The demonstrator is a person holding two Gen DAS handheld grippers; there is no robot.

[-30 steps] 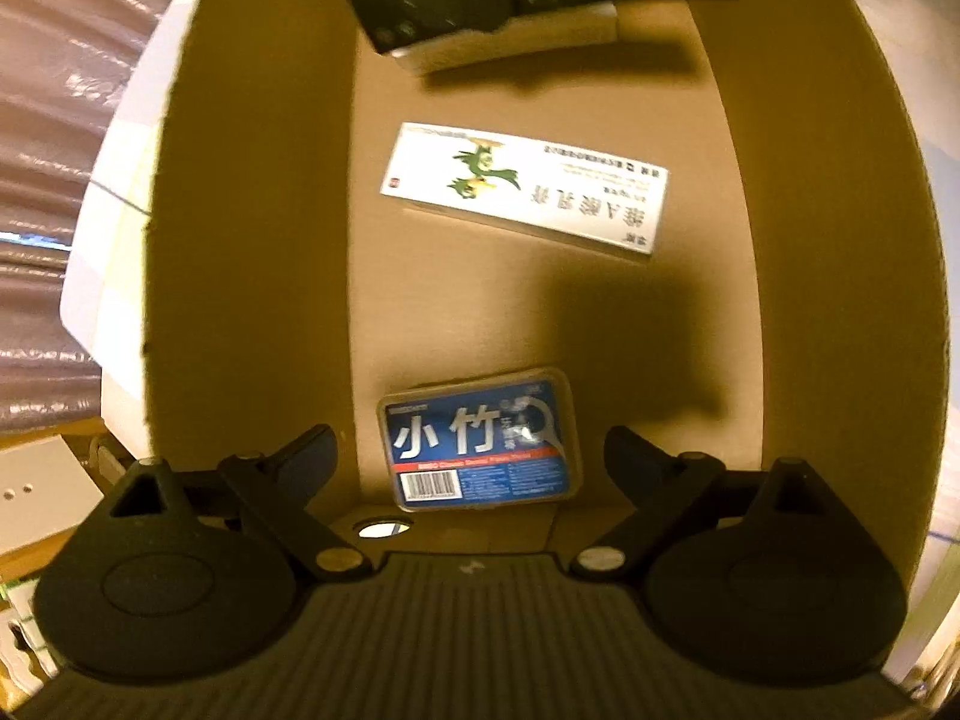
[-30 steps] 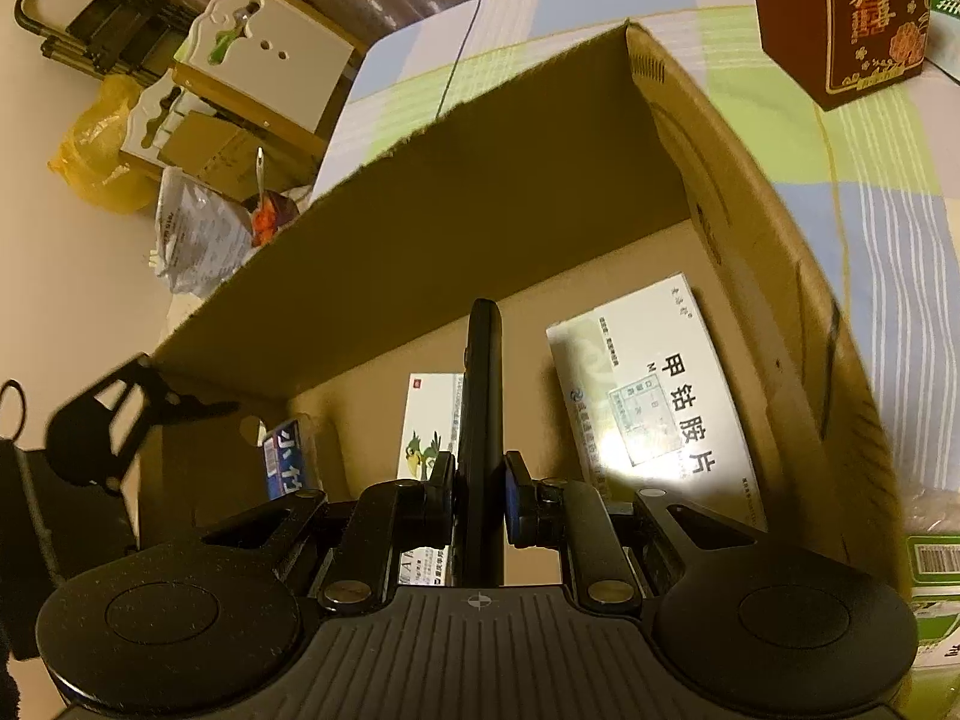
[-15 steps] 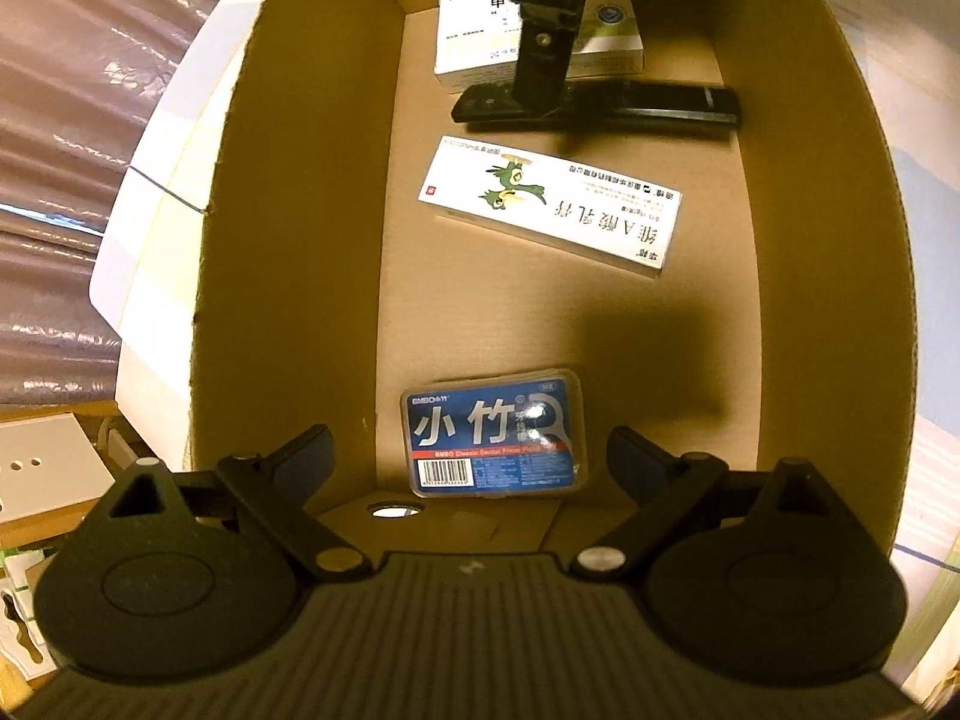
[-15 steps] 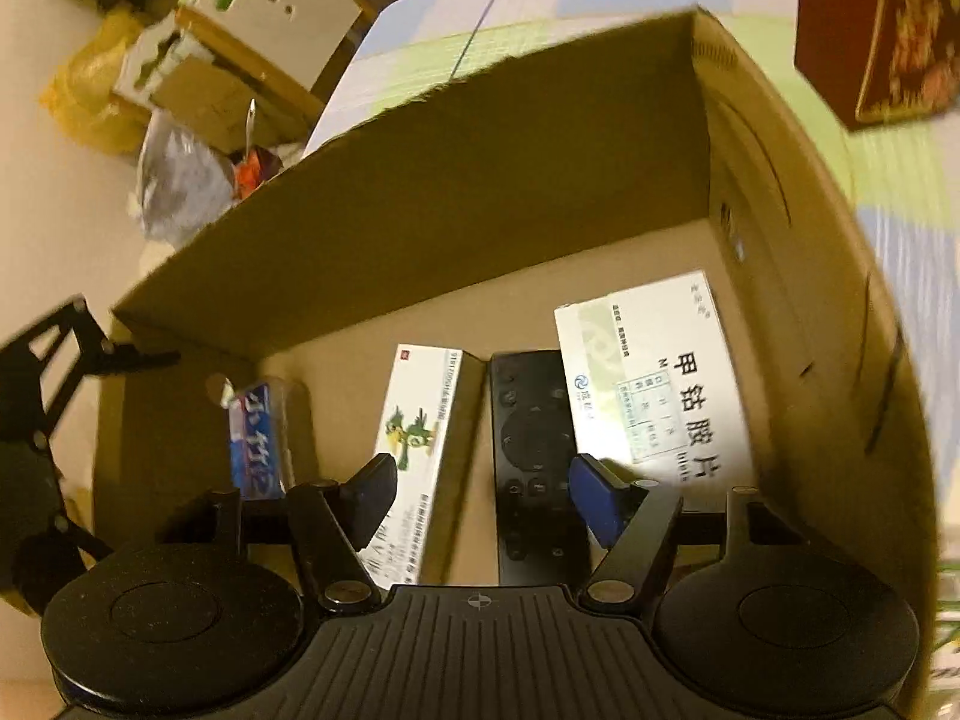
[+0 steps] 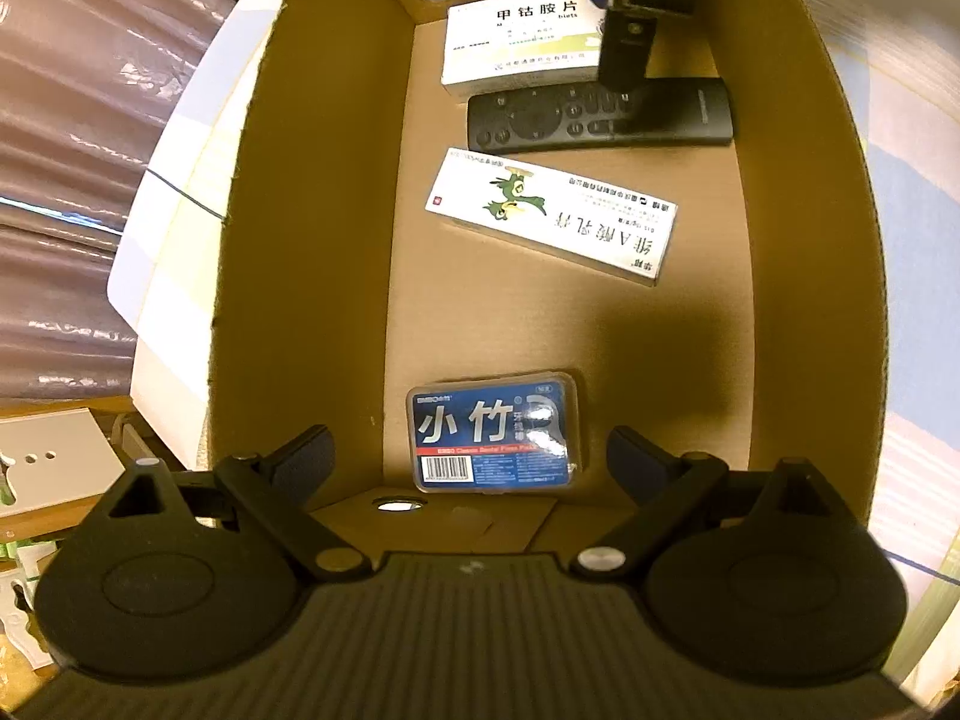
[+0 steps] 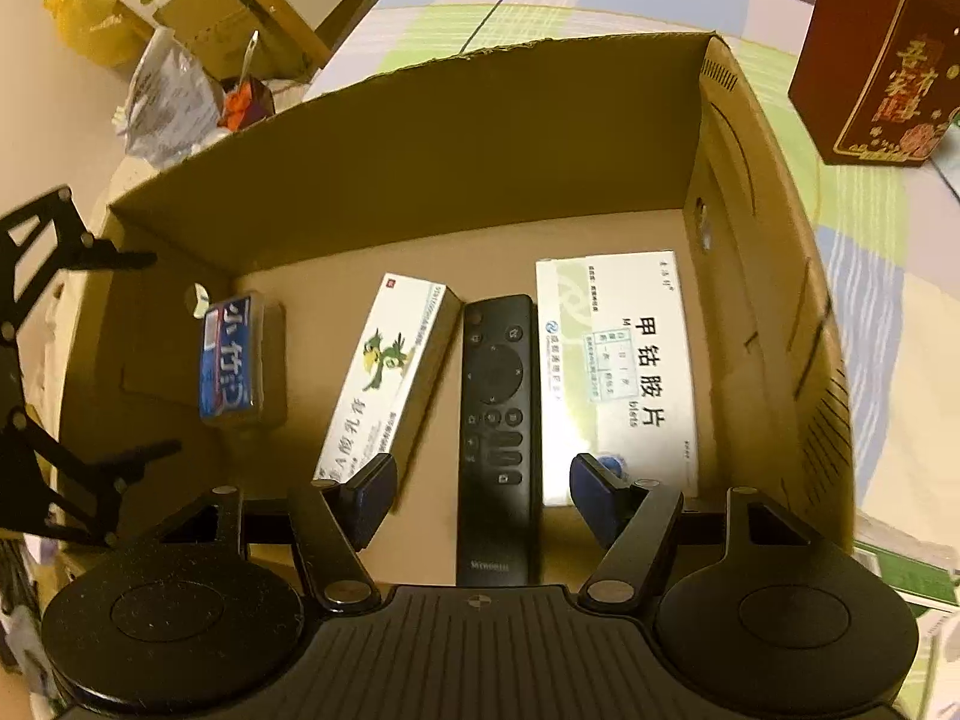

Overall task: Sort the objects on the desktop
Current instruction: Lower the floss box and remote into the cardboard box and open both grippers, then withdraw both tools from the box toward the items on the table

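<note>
Dropped the remote (image 6: 497,420) since a second ago: was pinched on edge in the right claw (image 6: 483,495) back then, now lying flat, buttons up, on the floor of the box (image 6: 456,180). Right claw standing apart over the near end of it, pads not touching anything, nothing gripped. Looks a touch higher above the box floor than half a second back too.

Inside the box, seen from the right wrist: wide white pill pack (image 6: 618,372) just beside the remote on the right, pretty much touching along its edge. Long white carton (image 6: 390,378) with the green bird print on the remote's left, tilted a bit, top corner close against the remote. Blue floss case (image 6: 231,357) well apart from those three, over at the far left end near a round hole in the wall.

Left claw (image 5: 468,459) spread wide and empty, hovering right above the floss case (image 5: 495,429), fingers either side but clear of it. Hasn't really shifted. From that side, the carton (image 5: 552,216) mid-box, then the remote (image 5: 600,114), then the pill pack (image 5: 522,39) at the far end, with one finger of the right claw (image 5: 627,48) hanging down over the remote.

Box sitting on a table (image 6: 870,276) with a striped cloth. Dark red carton (image 6: 876,54) standing upright beyond the box's right corner.
</note>
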